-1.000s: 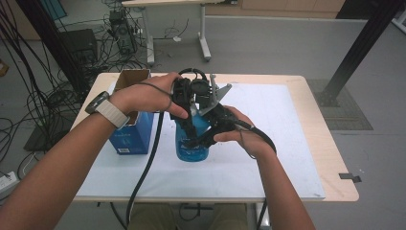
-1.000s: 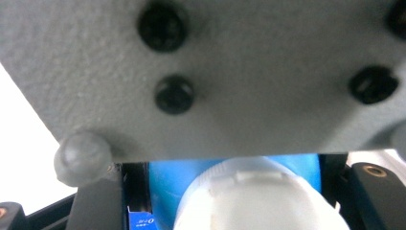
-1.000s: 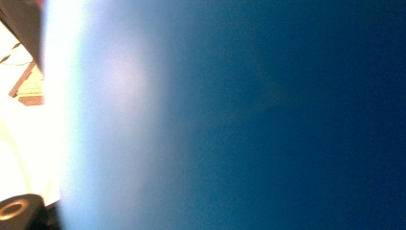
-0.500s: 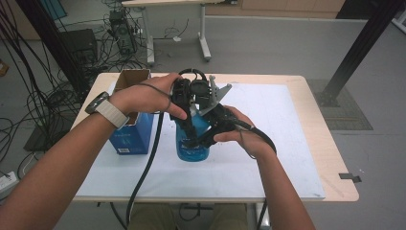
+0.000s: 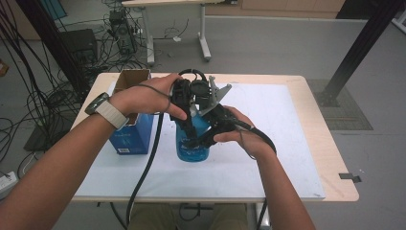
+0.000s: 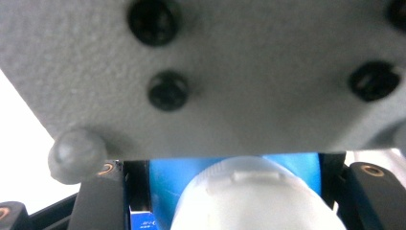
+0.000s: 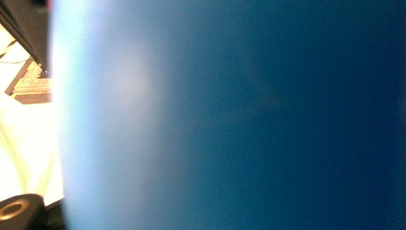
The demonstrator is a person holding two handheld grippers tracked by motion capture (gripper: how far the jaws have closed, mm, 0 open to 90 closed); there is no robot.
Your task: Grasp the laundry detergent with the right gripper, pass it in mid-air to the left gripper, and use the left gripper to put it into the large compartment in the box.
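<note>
A: Bottle (image 5: 192, 139), one, blue and see-through, upright on the white mat (image 5: 287, 143) at the middle of the table (image 5: 316, 103). Label band low on its body. Pale cap (image 6: 253, 196) on top, ridged, with a small raised tab at its front.

B: Grip?

A: My left gripper (image 5: 184, 98) comes down on the top end; in the left gripper view the cap sits between my two black jaws, which are drawn in as far as they go, pressed to either side of it. My right gripper (image 5: 210, 136) lies against the bottle's right flank, low down; its jaws are likewise drawn in on the body. In the right gripper view, blue wall is right up against the lens, too blurred to read more.

B: Count?

A: One bottle, one cap. Two grippers, one per hand. One blue box (image 5: 131, 132), flaps open, standing just left of the bottle, apart from it. One watch (image 5: 101, 109) on my left wrist. One mat, one table.
</note>
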